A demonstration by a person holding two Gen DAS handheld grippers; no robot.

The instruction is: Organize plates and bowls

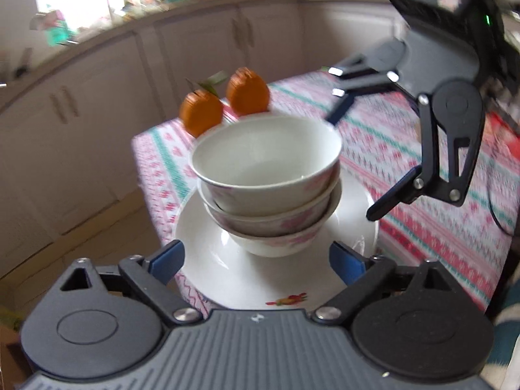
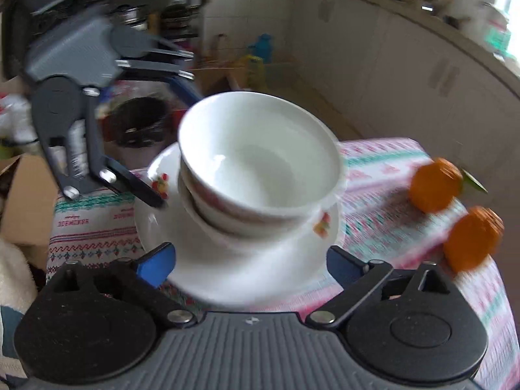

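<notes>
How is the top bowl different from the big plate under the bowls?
The top bowl is deep with tall sides; the plate is wide and nearly flat. The top bowl sits nested in two other bowls; the plate lies on the patterned tablecloth and carries the whole stack. The bowl looks narrower than the plate. Both are white with small reddish decoration, and both are empty of food.

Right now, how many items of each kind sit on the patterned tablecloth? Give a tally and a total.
Bowls: 3, nested in one stack
Plates: 1, under the bowl stack
Orange fruit-shaped items: 2, beside the stack
Total: 6
</notes>
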